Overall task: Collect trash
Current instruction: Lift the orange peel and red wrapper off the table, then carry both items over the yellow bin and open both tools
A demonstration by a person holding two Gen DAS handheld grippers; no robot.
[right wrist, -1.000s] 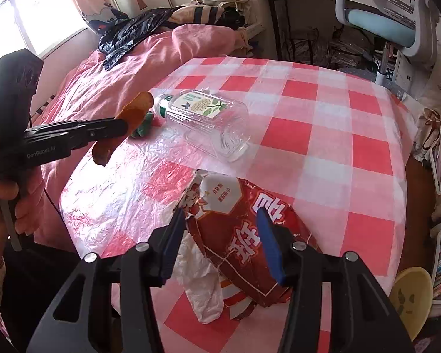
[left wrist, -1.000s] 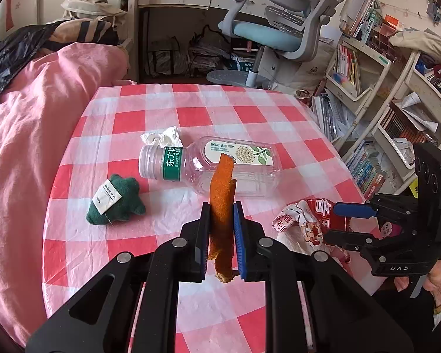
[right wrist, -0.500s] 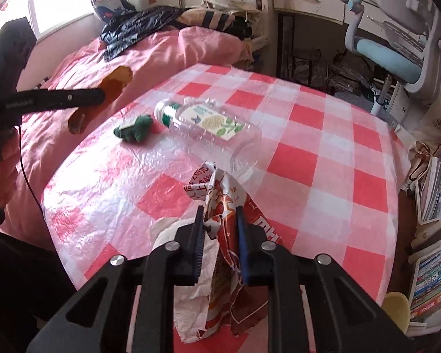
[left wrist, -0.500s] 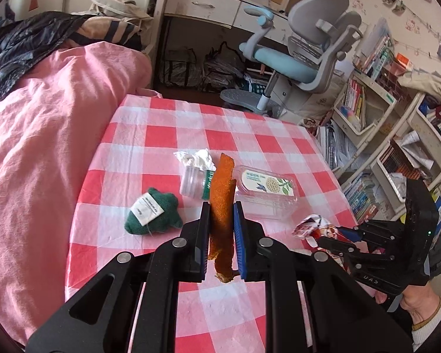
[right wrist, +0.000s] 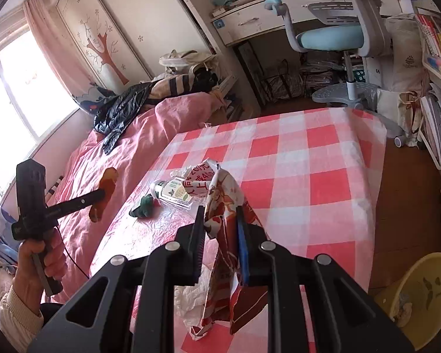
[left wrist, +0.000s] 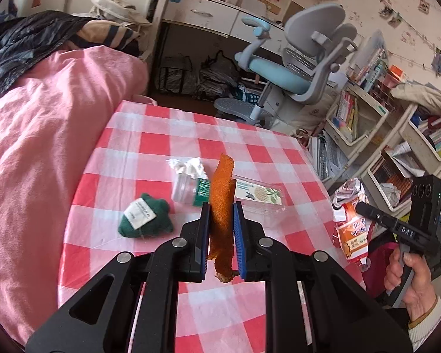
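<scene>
Pinching an orange peel (left wrist: 221, 206) upright, the left claw (left wrist: 222, 232) hangs above the checked table (left wrist: 150, 147), short of the plastic bottle (left wrist: 250, 197). From the right wrist, the right claw (right wrist: 220, 235) grips a crumpled red snack wrapper (right wrist: 220, 197), lifted over the table's near edge.

Sunlit bedroom: pink-quilted bed (left wrist: 44, 147) by bright window (right wrist: 17, 88), grey-blue desk chair (left wrist: 294, 70), crowded bookshelves (left wrist: 397, 135), wooden floor (right wrist: 408, 182).
</scene>
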